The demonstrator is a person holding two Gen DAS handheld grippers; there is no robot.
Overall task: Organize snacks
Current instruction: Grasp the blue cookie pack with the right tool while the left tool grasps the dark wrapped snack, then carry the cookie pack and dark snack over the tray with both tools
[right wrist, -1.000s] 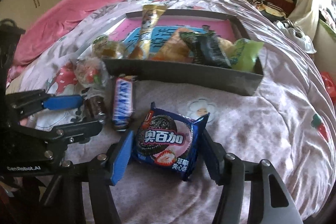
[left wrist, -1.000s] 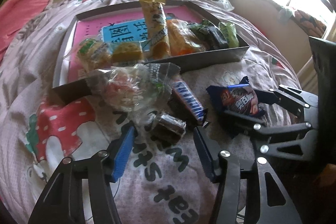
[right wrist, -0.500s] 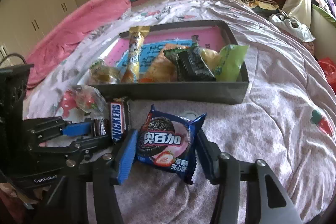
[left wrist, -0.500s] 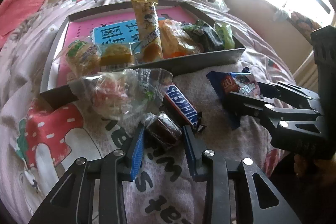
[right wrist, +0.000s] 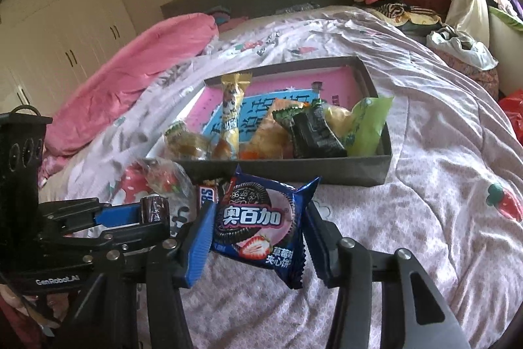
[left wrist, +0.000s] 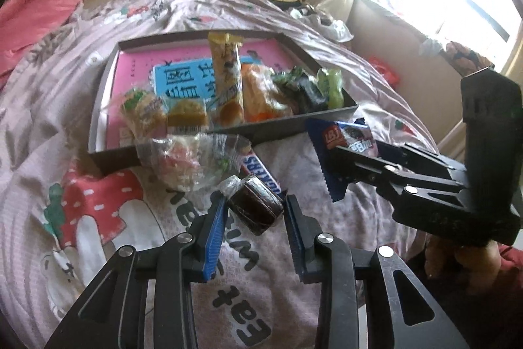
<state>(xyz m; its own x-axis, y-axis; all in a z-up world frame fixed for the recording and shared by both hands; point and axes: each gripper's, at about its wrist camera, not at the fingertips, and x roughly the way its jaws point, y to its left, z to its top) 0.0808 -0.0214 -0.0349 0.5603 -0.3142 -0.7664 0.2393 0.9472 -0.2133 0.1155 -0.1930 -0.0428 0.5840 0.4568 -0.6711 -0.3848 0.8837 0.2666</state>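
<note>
While my left gripper (left wrist: 255,211) is clamping the small chocolate cake (left wrist: 255,207) above the bed (left wrist: 327,172), my right gripper (right wrist: 258,229) is pinching the light, crinkly cookie packet (right wrist: 261,218) at its sides, near the box (right wrist: 356,174).

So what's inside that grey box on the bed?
The grey box holds a tall yellow snack stick, an orange packet, a dark green packet, a light green bag and small cakes, lying on a pink and blue sheet. Whatever lies beneath them is covered.
</note>
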